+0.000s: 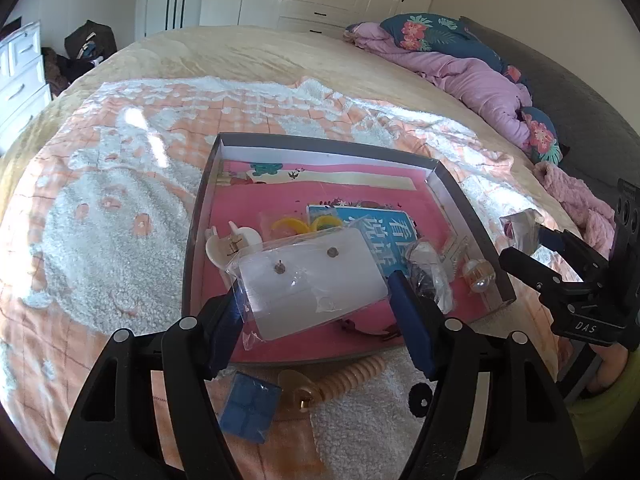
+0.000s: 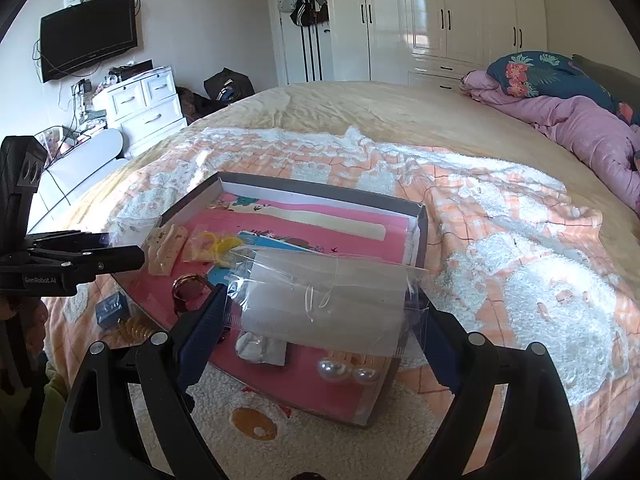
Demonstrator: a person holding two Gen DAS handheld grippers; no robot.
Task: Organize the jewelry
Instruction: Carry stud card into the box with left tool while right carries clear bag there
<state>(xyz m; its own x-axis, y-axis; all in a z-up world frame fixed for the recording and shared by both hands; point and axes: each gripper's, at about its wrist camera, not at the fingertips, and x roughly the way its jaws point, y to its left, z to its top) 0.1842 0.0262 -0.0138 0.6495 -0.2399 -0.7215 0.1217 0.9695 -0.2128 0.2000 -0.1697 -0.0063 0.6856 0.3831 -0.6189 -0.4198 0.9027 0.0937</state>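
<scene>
A shallow grey box (image 1: 472,216) with a pink bottom lies on the bed. It holds a white hair claw (image 1: 230,246), yellow rings (image 1: 304,226), a blue card (image 1: 380,236) and pearl earrings (image 2: 350,372). My left gripper (image 1: 320,304) is shut on a clear bag with an earring card (image 1: 312,284) over the box's near end. My right gripper (image 2: 320,320) is shut on another clear bag with a white card (image 2: 328,300) above the box's near right corner. It shows at the right in the left wrist view (image 1: 532,240).
On the blanket in front of the box lie a blue cube (image 1: 248,408), a beige coil hair tie (image 1: 352,376) and a black ring (image 1: 420,398). A pink quilt (image 1: 480,80) is heaped at the bed's far right. A white dresser (image 2: 140,108) stands left.
</scene>
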